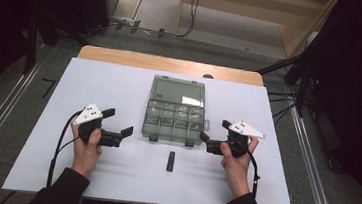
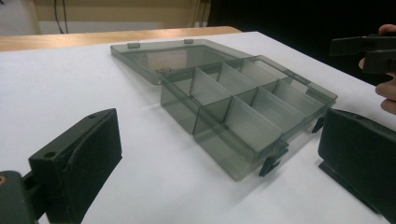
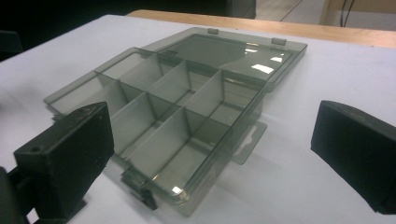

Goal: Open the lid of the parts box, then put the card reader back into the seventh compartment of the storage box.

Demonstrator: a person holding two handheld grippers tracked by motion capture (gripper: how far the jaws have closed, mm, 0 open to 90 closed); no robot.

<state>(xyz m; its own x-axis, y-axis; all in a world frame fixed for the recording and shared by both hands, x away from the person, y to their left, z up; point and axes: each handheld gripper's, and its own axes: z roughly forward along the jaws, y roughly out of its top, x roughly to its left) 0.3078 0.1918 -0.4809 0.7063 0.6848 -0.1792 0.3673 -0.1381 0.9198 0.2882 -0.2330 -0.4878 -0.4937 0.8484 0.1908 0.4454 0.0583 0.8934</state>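
A smoky clear compartment box [image 1: 174, 121] lies open mid-table, its lid [image 1: 178, 90] folded flat behind it. Its several compartments look empty in the left gripper view [image 2: 243, 107] and the right gripper view [image 3: 159, 116]. A small black bar [image 1: 170, 161] lies on the table just in front of the box. My left gripper [image 1: 118, 121] is open beside the box's front left corner, with nothing held between its jaws [image 2: 219, 140]. My right gripper [image 1: 215, 130] is open at the front right corner, likewise holding nothing [image 3: 212, 149]. Neither touches the box.
The white tabletop [image 1: 95, 83] has free room left, right and in front of the box. A wooden strip [image 1: 172, 63] runs along the far edge. Cables [image 1: 192, 12] and dark stands [image 1: 302, 78] sit on the floor beyond. The right gripper and hand [image 2: 369, 51] show far off.
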